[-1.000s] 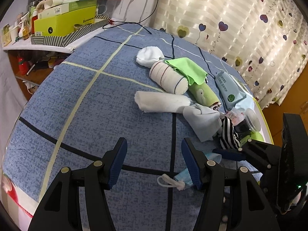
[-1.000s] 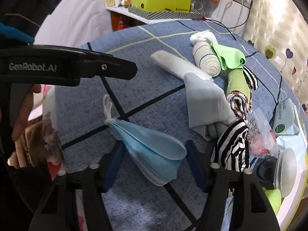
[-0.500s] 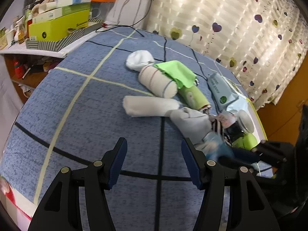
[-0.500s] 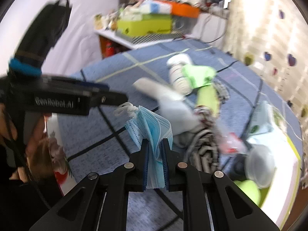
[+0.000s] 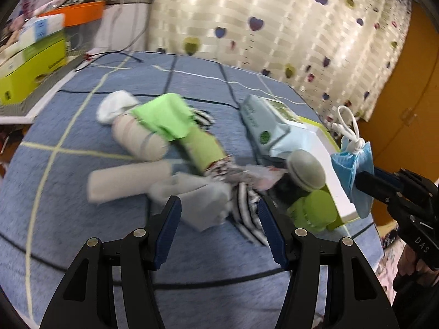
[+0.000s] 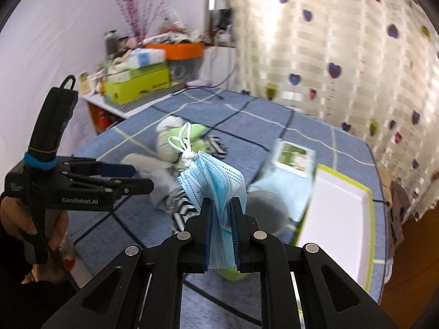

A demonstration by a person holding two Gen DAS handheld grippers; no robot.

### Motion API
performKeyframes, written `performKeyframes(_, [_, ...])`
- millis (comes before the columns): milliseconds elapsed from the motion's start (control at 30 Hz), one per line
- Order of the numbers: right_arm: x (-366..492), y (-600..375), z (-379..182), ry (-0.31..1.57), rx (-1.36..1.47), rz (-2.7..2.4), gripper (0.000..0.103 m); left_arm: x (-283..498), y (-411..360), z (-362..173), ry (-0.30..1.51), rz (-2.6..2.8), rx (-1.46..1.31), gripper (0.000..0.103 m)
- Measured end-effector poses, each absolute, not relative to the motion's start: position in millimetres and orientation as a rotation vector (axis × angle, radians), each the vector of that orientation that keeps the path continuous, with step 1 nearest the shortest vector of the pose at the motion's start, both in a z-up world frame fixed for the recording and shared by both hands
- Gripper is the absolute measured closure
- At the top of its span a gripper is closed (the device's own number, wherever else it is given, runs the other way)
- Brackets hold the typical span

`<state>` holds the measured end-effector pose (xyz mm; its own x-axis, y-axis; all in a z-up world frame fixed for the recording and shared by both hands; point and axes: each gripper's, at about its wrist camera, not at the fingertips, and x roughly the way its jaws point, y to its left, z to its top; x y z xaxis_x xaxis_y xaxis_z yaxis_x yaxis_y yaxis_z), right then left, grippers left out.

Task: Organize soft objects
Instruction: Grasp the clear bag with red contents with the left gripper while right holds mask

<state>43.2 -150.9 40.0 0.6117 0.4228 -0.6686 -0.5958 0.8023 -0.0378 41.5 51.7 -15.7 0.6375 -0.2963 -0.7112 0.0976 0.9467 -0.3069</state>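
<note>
My right tool (image 6: 221, 213) pinches the soft blue paper face mask (image 6: 216, 181) mid-frame, lifted off the blue checked bed (image 6: 274, 126) so I can carry it. My left tool (image 5: 219, 227) is spread wide, holding nothing.

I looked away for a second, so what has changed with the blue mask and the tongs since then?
The right tongs closed on the blue mask, which had lain flat on the blanket between their open fingers, and lifted it; it now hangs above the white tray. The left tongs stayed open and empty, their view swinging toward the sock pile, which lies as before.
</note>
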Motion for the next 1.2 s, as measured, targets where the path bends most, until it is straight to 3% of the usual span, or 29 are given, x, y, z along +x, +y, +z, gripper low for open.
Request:
performKeyframes(700, [67,-187,33,0.71,-0.206,0.546,0.091,109,-19,-47,0.941,-0.297,-0.115,0.044])
performKeyframes(767, [67,-187,33,0.709,-0.206,0.548,0.091,111,-20,-48,0.941,-0.295,-0.118,0.054])
performKeyframes(833, [68,-187,33,0.708,-0.203,0.546,0.091,111,-19,-49,0.948,-0.279,-0.124,0.059])
performKeyframes(900, [70,-188,32,0.71,-0.2,0.547,0.091,112,-18,-49,0.946,-0.279,-0.127,0.073])
performKeyframes(1200, [68,-189,33,0.701,-0.195,0.536,0.091,100,-10,-35,0.904,-0.279,-0.144,0.077])
